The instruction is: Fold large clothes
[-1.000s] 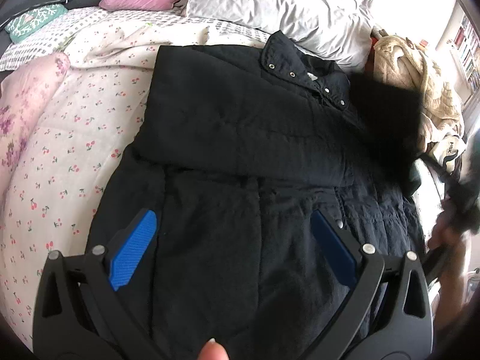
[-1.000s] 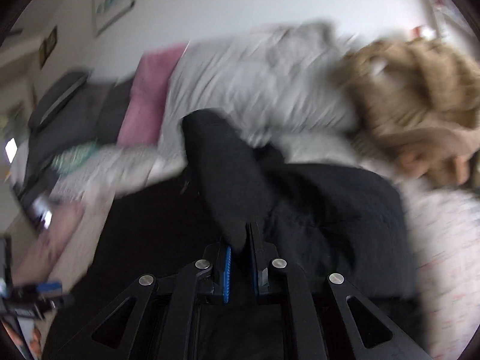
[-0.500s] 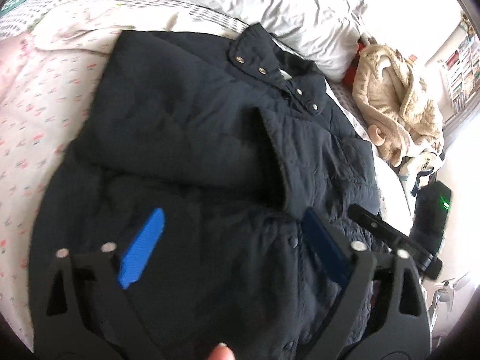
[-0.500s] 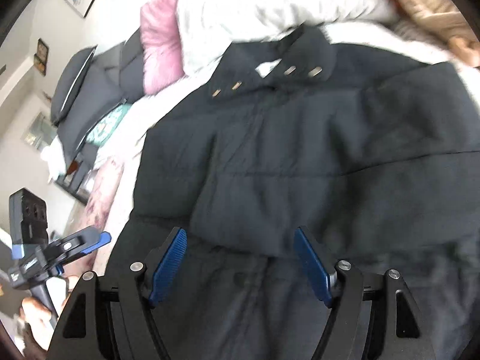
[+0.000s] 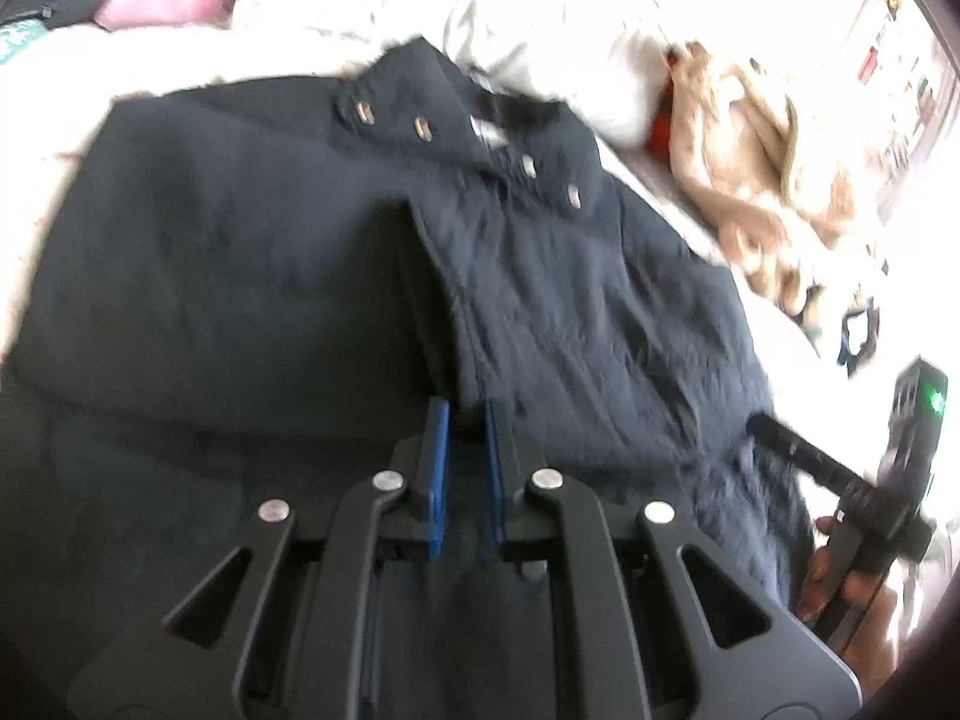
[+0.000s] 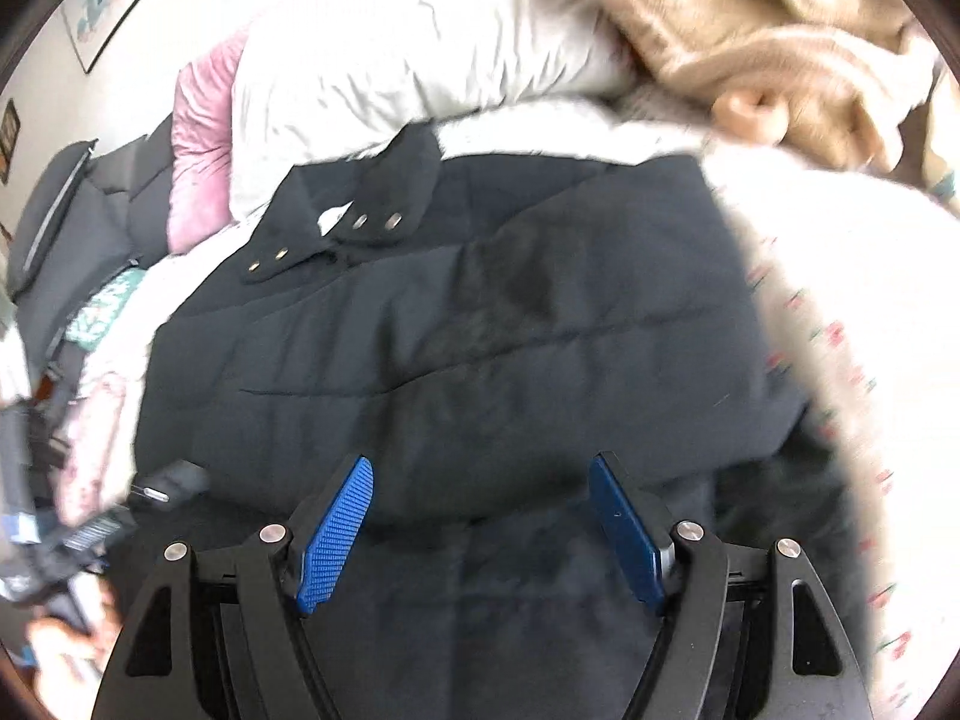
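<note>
A large black quilted jacket [image 5: 252, 276] lies flat on a bed, collar with metal snaps [image 5: 420, 129] at the far end and both sleeves folded across its chest. My left gripper [image 5: 467, 420] is shut on the cuff edge of the folded right sleeve [image 5: 570, 312] at the jacket's middle. My right gripper [image 6: 480, 480] is open and empty, hovering over the lower front of the jacket [image 6: 480, 324]. The right gripper also shows at the right edge of the left wrist view [image 5: 798, 450].
White pillows [image 6: 420, 48] and a pink pillow [image 6: 201, 138] lie past the collar. A beige knitted garment [image 6: 750, 30] lies at the far right. The cherry-print quilt [image 6: 852, 330] shows beside the jacket. Dark cushions [image 6: 72, 210] lie at the far left.
My right gripper let go of the sleeve it carried across and opened. My left gripper moved forward and shut on that sleeve's cuff edge.
</note>
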A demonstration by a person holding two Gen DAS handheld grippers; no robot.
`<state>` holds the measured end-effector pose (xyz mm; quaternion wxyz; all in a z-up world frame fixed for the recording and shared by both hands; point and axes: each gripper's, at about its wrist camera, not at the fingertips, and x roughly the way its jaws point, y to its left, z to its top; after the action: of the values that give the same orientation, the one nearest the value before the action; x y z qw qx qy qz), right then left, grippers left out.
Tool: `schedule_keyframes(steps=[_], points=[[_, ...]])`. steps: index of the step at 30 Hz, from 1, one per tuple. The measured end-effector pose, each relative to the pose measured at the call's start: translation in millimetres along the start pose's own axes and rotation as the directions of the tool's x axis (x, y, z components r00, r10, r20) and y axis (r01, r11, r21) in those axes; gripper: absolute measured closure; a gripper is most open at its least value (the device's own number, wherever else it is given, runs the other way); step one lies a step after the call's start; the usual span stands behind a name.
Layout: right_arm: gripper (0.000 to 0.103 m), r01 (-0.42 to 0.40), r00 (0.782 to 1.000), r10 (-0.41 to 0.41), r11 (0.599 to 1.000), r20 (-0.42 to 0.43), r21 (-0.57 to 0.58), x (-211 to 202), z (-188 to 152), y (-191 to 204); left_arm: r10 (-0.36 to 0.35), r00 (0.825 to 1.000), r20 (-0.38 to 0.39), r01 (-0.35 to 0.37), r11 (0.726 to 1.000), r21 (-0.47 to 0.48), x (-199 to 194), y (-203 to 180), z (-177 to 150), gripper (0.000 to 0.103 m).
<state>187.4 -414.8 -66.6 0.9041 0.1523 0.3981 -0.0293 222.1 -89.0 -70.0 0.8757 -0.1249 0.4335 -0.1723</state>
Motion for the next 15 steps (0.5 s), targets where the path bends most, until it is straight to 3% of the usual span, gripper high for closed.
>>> schedule_keyframes(steps=[2, 4, 5, 6, 8, 10, 11, 15], points=[[0.027, 0.044, 0.998, -0.044, 0.999, 0.035, 0.007, -2.0, 1.7, -5.2, 0.135, 0.991, -0.015, -0.135, 0.99, 0.031, 6.0, -1.6, 2.6, 0.088], [0.026, 0.072, 0.996, -0.072, 0.997, 0.042, 0.022, 1.3, 3.2, -7.5, 0.282, 0.956, -0.074, -0.278, 0.959, 0.059, 18.6, -0.1, 1.2, 0.087], [0.026, 0.084, 0.996, -0.084, 0.996, 0.036, 0.022, 6.2, 3.9, -6.5, 0.276, 0.959, -0.072, -0.273, 0.961, 0.047, 17.0, 2.7, 0.2, 0.087], [0.026, 0.095, 0.995, -0.095, 0.995, 0.03, 0.016, 7.2, 3.0, -7.0, 0.232, 0.972, -0.025, -0.231, 0.973, 0.017, 8.3, 4.2, -0.1, 0.085], [0.026, 0.147, 0.989, -0.146, 0.989, 0.016, -0.023, 17.0, 1.8, -3.4, 0.191, 0.981, 0.04, -0.191, 0.982, 0.005, -3.2, -0.2, 2.4, 0.07], [0.026, 0.183, 0.983, -0.183, 0.981, 0.009, -0.057, 25.8, 2.1, 0.6, 0.133, 0.988, 0.085, -0.135, 0.99, 0.029, -9.5, -9.7, 6.5, 0.049], [0.025, 0.202, 0.979, -0.203, 0.977, 0.003, -0.072, 30.3, 0.1, 1.7, 0.117, 0.989, 0.087, -0.121, 0.992, 0.042, -7.5, -14.0, 6.7, 0.048], [0.022, 0.229, 0.972, -0.232, 0.968, -0.024, -0.102, 42.0, -7.7, 2.8, 0.157, 0.986, -0.049, -0.151, 0.983, 0.102, 36.3, -20.7, 3.1, 0.048]])
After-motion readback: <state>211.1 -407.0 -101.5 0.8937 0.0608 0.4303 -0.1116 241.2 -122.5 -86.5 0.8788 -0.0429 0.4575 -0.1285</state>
